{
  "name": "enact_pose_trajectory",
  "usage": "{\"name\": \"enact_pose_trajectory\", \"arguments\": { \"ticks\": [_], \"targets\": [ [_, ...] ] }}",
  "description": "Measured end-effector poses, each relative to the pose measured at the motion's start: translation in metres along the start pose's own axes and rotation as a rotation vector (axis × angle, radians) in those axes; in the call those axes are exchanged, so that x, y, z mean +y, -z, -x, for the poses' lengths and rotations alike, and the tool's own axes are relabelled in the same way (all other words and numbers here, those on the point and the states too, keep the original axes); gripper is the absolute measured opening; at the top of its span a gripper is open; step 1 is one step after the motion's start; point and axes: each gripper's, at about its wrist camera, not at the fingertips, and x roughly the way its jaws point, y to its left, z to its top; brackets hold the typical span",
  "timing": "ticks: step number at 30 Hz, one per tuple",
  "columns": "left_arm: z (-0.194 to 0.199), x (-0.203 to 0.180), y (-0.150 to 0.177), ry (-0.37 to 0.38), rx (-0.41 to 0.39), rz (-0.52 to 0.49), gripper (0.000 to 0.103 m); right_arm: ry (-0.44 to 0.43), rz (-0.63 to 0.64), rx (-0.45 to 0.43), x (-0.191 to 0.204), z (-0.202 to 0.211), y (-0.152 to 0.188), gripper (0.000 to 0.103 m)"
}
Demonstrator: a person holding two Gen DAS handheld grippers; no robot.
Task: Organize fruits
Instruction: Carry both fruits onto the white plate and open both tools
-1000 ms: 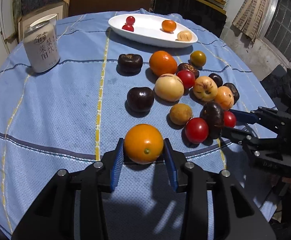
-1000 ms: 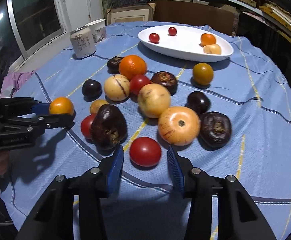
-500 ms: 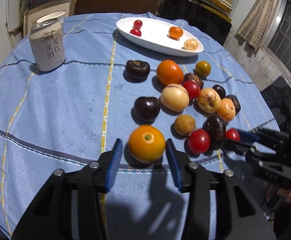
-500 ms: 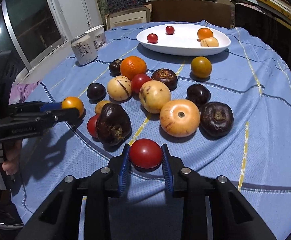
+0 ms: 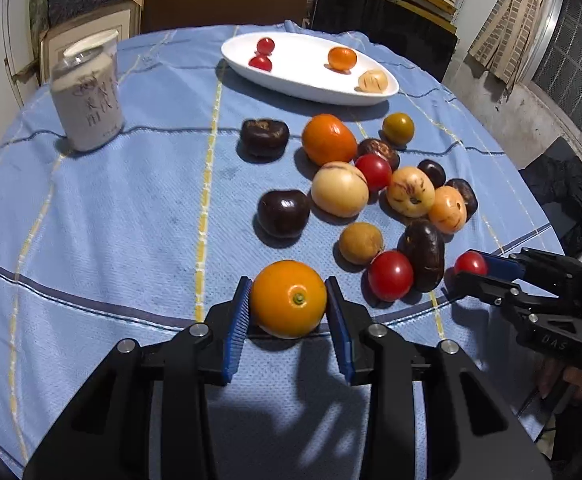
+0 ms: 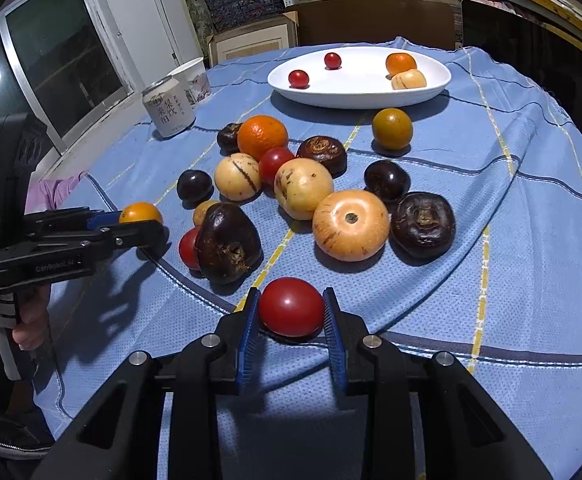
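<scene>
My left gripper (image 5: 287, 300) is shut on an orange fruit (image 5: 289, 298) and holds it just above the blue cloth; it also shows in the right wrist view (image 6: 141, 220). My right gripper (image 6: 291, 308) is shut on a red tomato (image 6: 291, 306); it shows in the left wrist view (image 5: 471, 268) too. A white oval plate (image 5: 311, 76) at the far side holds two small red tomatoes, an orange and a pale fruit. Several loose fruits lie in a cluster in mid-table, among them a big orange (image 5: 328, 139) and a dark fruit (image 6: 227, 242).
A drink can (image 5: 87, 102) stands at the left of the cloth, with a paper cup (image 6: 191, 78) behind it. A cardboard box and shelves stand beyond the table. The table edge drops off at the right.
Both grippers closed on their fruits: the left on the orange fruit, the right on the red tomato. Both have lifted and drawn back slightly from the cluster.
</scene>
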Motion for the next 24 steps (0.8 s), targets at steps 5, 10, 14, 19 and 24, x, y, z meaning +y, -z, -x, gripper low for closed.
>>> {"name": "enact_pose_trajectory", "arguments": {
  "ticks": [5,10,14,19,24],
  "targets": [
    [0.010,0.003,-0.006,0.002,0.001,0.002,0.036,-0.001,-0.002,-0.029,-0.004,0.013,-0.006,0.032],
    [0.019,0.007,-0.024,-0.003,-0.016,-0.003,0.036,-0.011,0.008,-0.063,-0.010,0.028,-0.027,0.032],
    [0.027,0.009,-0.055,-0.016,-0.044,-0.015,0.036,-0.017,0.020,-0.094,-0.017,0.036,-0.052,0.032],
    [0.028,0.002,-0.118,-0.014,-0.120,-0.051,0.036,-0.044,0.039,-0.118,-0.027,0.030,-0.107,0.032],
    [-0.011,-0.008,-0.192,0.022,-0.136,-0.041,0.036,-0.036,0.048,-0.102,-0.046,-0.008,-0.170,0.032]
  ]
}}
